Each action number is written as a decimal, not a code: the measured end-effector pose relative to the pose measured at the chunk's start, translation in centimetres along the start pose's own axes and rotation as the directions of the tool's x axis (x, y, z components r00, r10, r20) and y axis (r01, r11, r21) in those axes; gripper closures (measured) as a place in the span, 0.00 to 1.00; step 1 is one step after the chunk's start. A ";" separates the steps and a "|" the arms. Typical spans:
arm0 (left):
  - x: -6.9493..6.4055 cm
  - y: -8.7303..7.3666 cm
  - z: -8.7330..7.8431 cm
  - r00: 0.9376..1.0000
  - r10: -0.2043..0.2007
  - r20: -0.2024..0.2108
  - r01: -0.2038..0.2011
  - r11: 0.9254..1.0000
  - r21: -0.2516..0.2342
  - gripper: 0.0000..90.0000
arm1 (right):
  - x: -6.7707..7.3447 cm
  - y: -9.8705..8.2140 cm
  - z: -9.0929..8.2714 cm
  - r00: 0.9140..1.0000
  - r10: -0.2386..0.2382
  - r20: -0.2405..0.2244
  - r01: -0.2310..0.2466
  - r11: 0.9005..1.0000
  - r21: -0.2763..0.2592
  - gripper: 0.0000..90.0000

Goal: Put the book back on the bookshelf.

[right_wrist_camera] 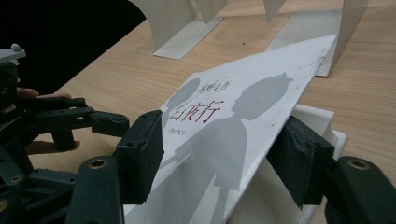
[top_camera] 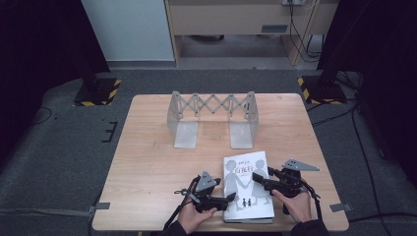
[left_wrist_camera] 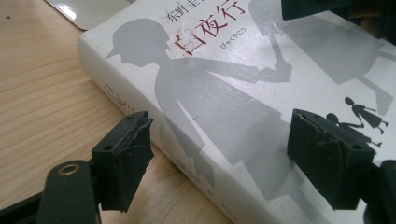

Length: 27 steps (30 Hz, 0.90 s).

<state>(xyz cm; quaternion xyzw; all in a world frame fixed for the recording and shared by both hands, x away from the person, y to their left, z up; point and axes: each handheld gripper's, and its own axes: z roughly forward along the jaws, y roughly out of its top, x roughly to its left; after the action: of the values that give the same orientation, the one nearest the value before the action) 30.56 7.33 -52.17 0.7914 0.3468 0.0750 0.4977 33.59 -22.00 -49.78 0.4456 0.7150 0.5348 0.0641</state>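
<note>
White book (top_camera: pixel 248 186) lies flat near the front edge of the wooden table (top_camera: pixel 157 157) in the high view, between the two hands. Left gripper (top_camera: pixel 227 200) points at the spine side, right gripper (top_camera: pixel 256 182) reaches over the cover. Beyond both, well apart from the fingertips, stands a grey folding bookend rack (top_camera: pixel 212 118). Dark carpet and a pale cabinet lie behind the table.

Left gripper view: the jaws stand apart, straddling the book's (left_wrist_camera: pixel 224 93) spine edge, one finger (left_wrist_camera: pixel 123 156) over bare wood, the other above the cover. Neither pad presses, so released; probably steadying the book against sliding.

Right gripper view: the front cover (right_wrist_camera: pixel 243 126) is lifted at a slant between the fingers (right_wrist_camera: pixel 140 154), the page block (right_wrist_camera: pixel 317 123) low under the far finger. Whether the pads truly pinch the cover I cannot tell; the hold looks meant to open the book. The left gripper (right_wrist_camera: pixel 107 122) waits just beside.
</note>
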 end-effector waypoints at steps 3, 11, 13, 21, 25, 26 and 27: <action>0.2 0.1 0.1 1.000 -0.023 0.012 0.023 1.000 0.010 0.23 | 0.0 0.3 0.0 1.000 -0.005 0.003 0.005 1.000 0.009 0.40; 0.8 0.1 0.0 1.000 -0.031 -0.004 0.031 0.999 0.011 0.26 | 0.0 0.7 0.3 1.000 -0.013 0.014 0.012 1.000 0.026 0.35; 0.8 0.0 0.1 0.999 -0.046 0.000 0.046 0.999 0.013 0.26 | -0.1 0.4 0.2 0.999 -0.025 0.024 0.024 0.999 0.037 0.35; 0.8 -0.2 0.2 0.999 -0.049 0.000 0.049 0.999 0.011 0.26 | -0.3 -0.7 -0.5 0.998 -0.047 0.047 0.043 0.994 0.101 0.38; 0.9 -0.2 0.3 0.999 -0.048 0.004 0.048 0.999 0.013 0.26 | -0.1 -0.7 -0.1 0.994 -0.083 0.071 0.073 0.988 0.135 0.37; 0.9 -0.2 0.3 0.999 -0.048 0.004 0.048 0.999 0.013 0.25 | -0.1 -0.7 -0.1 0.994 -0.083 0.071 0.073 0.988 0.135 0.37; 0.9 -0.2 0.3 0.999 -0.052 0.005 0.052 0.999 0.012 0.25 | -0.1 -0.7 0.1 0.995 -0.072 0.073 0.062 0.988 0.141 0.37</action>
<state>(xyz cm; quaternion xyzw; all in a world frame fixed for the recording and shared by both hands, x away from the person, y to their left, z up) 31.30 7.73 -52.69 0.7853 0.3664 0.0576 0.4957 33.28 -22.08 -50.47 0.4451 0.7620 0.4638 0.0787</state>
